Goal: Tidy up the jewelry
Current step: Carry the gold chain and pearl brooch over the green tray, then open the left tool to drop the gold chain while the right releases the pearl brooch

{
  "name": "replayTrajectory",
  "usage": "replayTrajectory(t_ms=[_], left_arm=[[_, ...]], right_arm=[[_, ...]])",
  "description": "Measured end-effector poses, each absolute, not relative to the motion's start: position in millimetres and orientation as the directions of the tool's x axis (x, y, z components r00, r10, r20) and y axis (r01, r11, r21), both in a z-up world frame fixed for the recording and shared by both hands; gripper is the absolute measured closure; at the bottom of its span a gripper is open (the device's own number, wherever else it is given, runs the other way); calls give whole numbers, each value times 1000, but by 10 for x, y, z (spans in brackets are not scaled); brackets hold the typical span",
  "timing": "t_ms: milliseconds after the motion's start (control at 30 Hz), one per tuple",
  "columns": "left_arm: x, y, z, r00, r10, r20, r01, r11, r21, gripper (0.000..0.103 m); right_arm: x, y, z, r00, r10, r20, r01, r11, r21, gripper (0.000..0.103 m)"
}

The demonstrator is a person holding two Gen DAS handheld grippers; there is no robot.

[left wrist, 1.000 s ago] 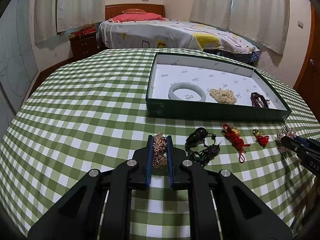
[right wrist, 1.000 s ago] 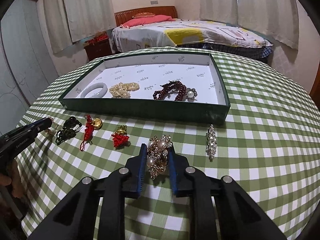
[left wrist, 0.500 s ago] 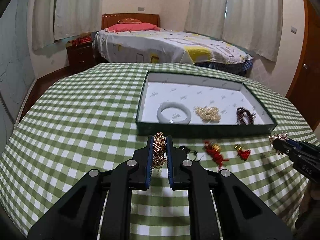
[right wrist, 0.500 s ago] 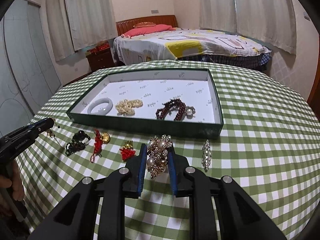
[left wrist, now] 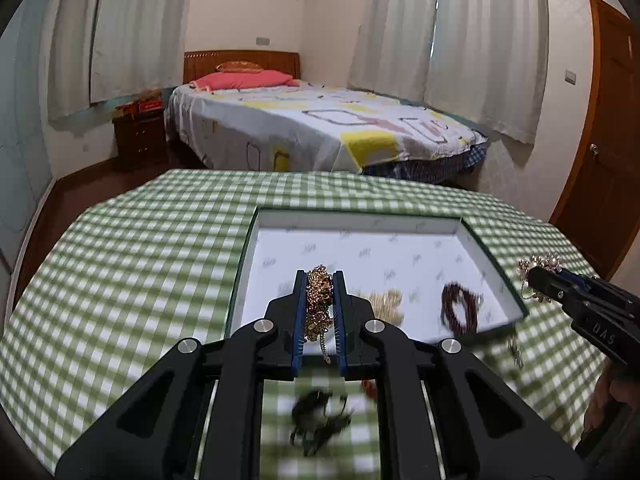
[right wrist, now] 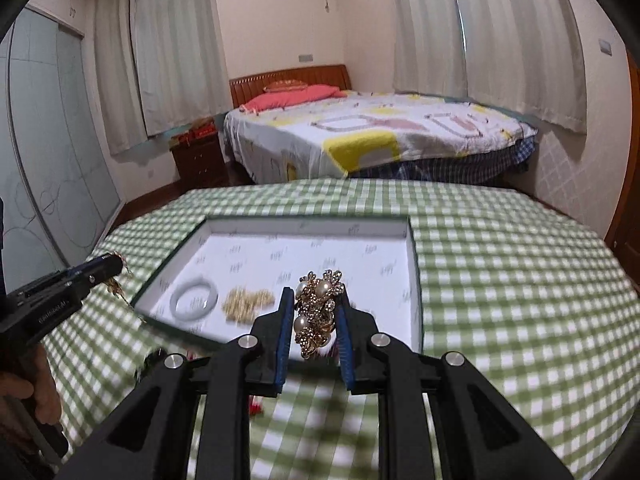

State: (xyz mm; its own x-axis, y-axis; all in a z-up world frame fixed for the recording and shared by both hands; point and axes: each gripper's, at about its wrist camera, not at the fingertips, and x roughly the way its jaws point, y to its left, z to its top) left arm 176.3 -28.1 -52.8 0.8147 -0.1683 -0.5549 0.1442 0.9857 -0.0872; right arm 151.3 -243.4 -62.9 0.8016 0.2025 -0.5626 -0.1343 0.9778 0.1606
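The left tool [left wrist: 319, 286] grips a gold chain [left wrist: 319, 300], the right tool [right wrist: 313, 307] a pearl brooch [right wrist: 318, 320]. Both pieces hang clear of the checked surface [left wrist: 132, 264], in front of the tray [right wrist: 412, 280] (bangle [right wrist: 194, 301], gold beads [right wrist: 246, 303] and dark red bracelet [left wrist: 460, 308] lie inside).

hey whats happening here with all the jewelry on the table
A person is sorting jewelry into a green tray on a checked tablecloth, with a claw in each hand. The left claw is shut on a gold chain piece; the right claw is shut on a pearl and rhinestone brooch. Both pieces are held above the table near the tray. A white bangle, a gold beaded piece and a dark red bead bracelet already lie in the tray.
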Motion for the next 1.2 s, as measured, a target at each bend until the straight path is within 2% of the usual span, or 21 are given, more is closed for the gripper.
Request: replayTrajectory(t_ms=[333,767,1033,1067,1167,1200], left_arm=[[2435,-467,-466,836,-160,-525,142,987,-75,91],[3308,-436,-1205,678,-115,-726,90,993,-74,91],[3414,-464,-1331,616,-93,-782,87,995,-50,90],[3406,-466,-1323,620,-89,-779,84,995,-47,88],[3383,-476,-1286,637,-76,-767,75,997,-37,63],[3383,-483,-1272,641,-74,-764,74,997,-35,59]], right_arm=[[2018,-2537,-552,828,176,-532,-115,983,146,82],[2618,-2614,-1187,729,149,-669,-78,988,134,82],[2742,-2624,-1326,675,149,-723,-70,988,139,82],[2744,-2627,-1335,671,149,-726,-68,988,140,82],[2729,-2633,-1324,676,148,-722,-64,988,143,81],[2732,-2637,-1327,675,149,-723,-64,987,144,80]])
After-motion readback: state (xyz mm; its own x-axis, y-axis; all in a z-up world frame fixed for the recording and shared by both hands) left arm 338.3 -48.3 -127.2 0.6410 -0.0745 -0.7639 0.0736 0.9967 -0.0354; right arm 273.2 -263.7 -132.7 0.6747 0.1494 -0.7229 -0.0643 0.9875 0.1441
